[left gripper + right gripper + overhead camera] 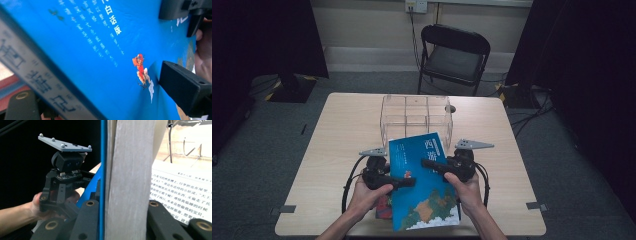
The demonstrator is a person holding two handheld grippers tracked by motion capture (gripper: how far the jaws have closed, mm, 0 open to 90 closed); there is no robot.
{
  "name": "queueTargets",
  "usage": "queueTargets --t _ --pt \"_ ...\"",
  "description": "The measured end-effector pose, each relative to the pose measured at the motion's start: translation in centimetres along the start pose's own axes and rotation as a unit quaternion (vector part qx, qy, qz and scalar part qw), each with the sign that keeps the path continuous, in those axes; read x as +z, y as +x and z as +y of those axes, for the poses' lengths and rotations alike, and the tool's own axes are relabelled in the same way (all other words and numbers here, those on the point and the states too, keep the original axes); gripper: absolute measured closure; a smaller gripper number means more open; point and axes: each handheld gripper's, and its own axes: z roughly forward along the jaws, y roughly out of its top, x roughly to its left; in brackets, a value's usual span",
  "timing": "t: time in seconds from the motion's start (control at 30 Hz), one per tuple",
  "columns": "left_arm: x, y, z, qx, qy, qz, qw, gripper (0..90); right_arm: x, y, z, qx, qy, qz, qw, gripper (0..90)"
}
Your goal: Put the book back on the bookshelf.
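Item 1: blue book (424, 182). Held up off the worktop (337, 150) between my two units, front cover facing up to the high view, top edge tipped toward the clear compartment box (416, 117). In the right gripper view I see the page block edge-on w/ the blue cover beside it; a printed page shows to the right.

Item 2: left hand-held gripper (404, 182). Clenched on the book's left edge; in the left gripper view one jaw presses on the cover near the small red figure, the other sits under the spine side.

Item 3: right hand-held gripper (432, 165). Clamped on the right edge, pages + cover pinched between its jaws.

Item 4: second book, red (383, 207). Lies on the worktop under the blue one, near my left wrist. Mostly hidden.

Item 5: black folding chair (454, 55). Behind the worktop, not in play.

Handling notes, my read: step looks like carrying the book to the box for slotting in.
- Keep both grips even; a slack side lets the cover sag or pages fan.
- Turn the book upright before the box wall, spine leading.
- Lift clear of the rim, approx. over one compartment, then lower straight.
- Don't twist the two units against each other; cover may crease.
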Motion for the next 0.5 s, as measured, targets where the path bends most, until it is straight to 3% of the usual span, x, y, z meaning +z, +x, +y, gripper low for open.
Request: queueTargets --t 0.2,0.27,0.37,0.4,0.5 --pt "-0.2 -0.3 0.1 0.005 -0.007 -0.009 0.9999 12.5 -0.4 0.8 0.3 -0.008 -0.007 0.002 0.9999 75.0" --pt "-0.5 0.1 0.1 -0.009 -0.007 -0.034 0.9994 17.3 -0.5 1.3 0.5 -0.01 -0.009 0.003 0.9999 75.0" --pt "-0.9 0.3 0.1 -0.01 -0.012 -0.046 0.9988 20.9 -0.5 1.5 0.6 -0.011 -0.009 0.003 0.9999 75.0" --pt "-1.4 0.4 0.1 -0.011 -0.021 -0.058 0.998 28.5 -0.7 1.5 0.7 -0.008 -0.014 0.008 0.9998 75.4" --pt "-1.8 0.1 0.4 -0.004 -0.023 -0.053 0.9984 32.0 -0.8 1.6 0.8 -0.007 -0.02 0.015 0.9997 75.6"
